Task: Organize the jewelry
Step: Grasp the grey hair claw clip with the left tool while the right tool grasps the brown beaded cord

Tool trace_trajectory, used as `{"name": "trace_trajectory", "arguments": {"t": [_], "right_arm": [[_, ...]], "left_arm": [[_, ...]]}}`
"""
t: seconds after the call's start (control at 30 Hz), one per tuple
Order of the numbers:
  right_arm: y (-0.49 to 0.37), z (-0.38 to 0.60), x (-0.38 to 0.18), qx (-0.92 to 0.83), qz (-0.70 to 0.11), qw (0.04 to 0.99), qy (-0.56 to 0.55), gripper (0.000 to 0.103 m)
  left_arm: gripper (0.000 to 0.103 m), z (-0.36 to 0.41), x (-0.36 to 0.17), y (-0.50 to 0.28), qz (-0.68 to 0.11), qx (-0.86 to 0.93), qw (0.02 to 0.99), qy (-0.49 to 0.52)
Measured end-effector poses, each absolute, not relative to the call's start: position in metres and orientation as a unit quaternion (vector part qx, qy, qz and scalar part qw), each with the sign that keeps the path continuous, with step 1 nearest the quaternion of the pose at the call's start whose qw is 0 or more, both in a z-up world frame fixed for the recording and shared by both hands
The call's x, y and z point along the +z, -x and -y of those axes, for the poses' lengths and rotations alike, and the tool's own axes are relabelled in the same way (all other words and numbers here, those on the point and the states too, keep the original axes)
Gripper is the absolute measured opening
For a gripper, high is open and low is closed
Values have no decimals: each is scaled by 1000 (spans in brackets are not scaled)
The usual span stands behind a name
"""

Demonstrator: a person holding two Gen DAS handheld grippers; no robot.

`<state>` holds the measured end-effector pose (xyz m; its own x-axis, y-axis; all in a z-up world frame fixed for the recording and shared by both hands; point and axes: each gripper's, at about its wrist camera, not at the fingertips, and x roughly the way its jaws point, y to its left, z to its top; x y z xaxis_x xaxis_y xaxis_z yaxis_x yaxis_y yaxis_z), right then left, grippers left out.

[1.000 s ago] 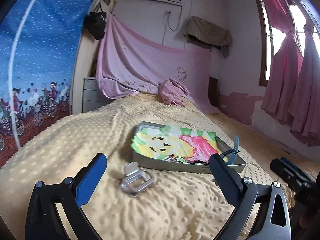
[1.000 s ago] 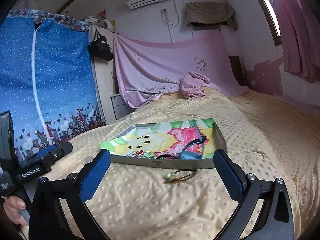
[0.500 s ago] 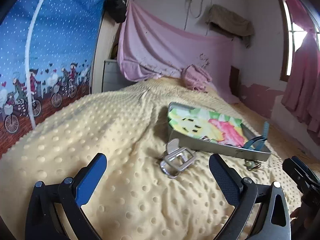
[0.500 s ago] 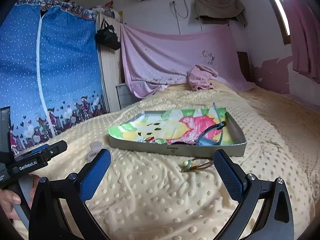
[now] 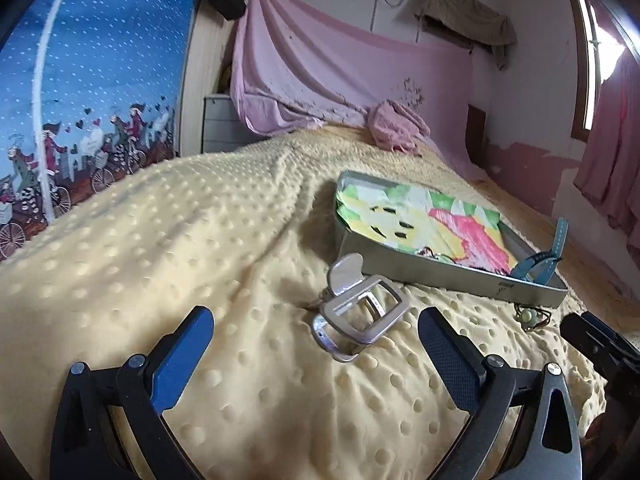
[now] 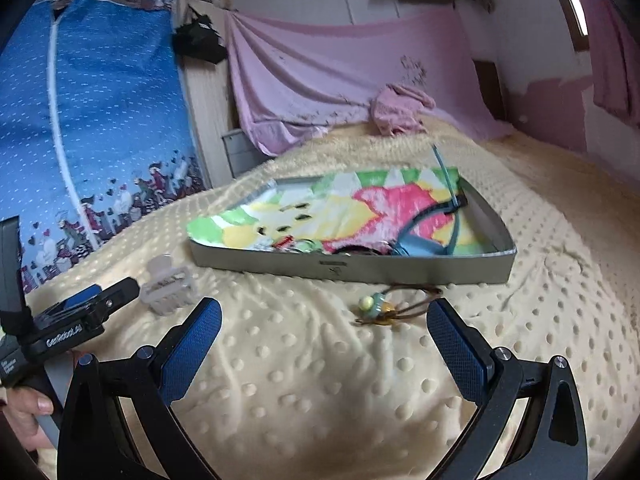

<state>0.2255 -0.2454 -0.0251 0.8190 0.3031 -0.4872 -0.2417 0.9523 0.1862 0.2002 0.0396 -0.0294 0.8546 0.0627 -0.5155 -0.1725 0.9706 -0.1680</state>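
A silver hair claw clip [image 5: 358, 306] lies on the yellow dotted blanket, just ahead of my open left gripper [image 5: 316, 346]. It also shows in the right wrist view [image 6: 170, 284]. A beaded cord bracelet [image 6: 394, 306] lies on the blanket in front of the grey metal tray [image 6: 420, 270], just ahead of my open right gripper [image 6: 324, 340]. The tray [image 5: 448, 274] has a colourful cloth lining and holds a blue watch strap [image 6: 424, 240] and small pieces. Both grippers are empty.
The left gripper's body [image 6: 72, 320] shows at the left of the right wrist view. The right gripper's body [image 5: 604, 348] shows at the right of the left wrist view. A pink cloth [image 5: 396, 126] lies at the bed's far end. A blue curtain [image 5: 80, 100] hangs on the left.
Both grippers have moved closer and lower: the left toward the claw clip, the right toward the bracelet. Both stay open. Nothing on the bed has moved.
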Motion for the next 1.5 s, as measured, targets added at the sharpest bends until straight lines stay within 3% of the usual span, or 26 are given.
{"name": "trace_trajectory", "arguments": {"t": [0.3, 0.43, 0.53, 0.6, 1.0, 1.1, 1.27, 1.3, 1.5], "right_arm": [[-275, 253, -53, 108, -330, 933, -95, 101], [-293, 259, -66, 105, -347, 923, -128, 98], [-301, 256, -72, 114, -351, 920, -136, 78], [-306, 251, -78, 121, -360, 915, -137, 57], [-300, 235, -80, 169, -356, 912, -120, 36], [-299, 231, -80, 182, -353, 911, -113, 27], [-295, 221, -78, 199, -344, 912, -99, 25], [-292, 221, -77, 205, -340, 913, -96, 25], [-281, 212, -73, 234, -328, 912, -75, 25]], "left_arm": [[103, -30, -39, -232, -301, 48, 949, 87], [93, -30, -43, -237, -309, 44, 946, 87], [82, -31, -43, -237, -305, 36, 947, 94], [71, -28, -44, -236, -304, 24, 948, 92], [47, -17, -45, -229, -297, -4, 952, 79], [46, -18, -46, -229, -297, -6, 951, 82], [44, -17, -45, -227, -290, -7, 953, 83], [40, -16, -45, -226, -288, -8, 954, 80], [40, -12, -43, -221, -280, -16, 957, 72]]}}
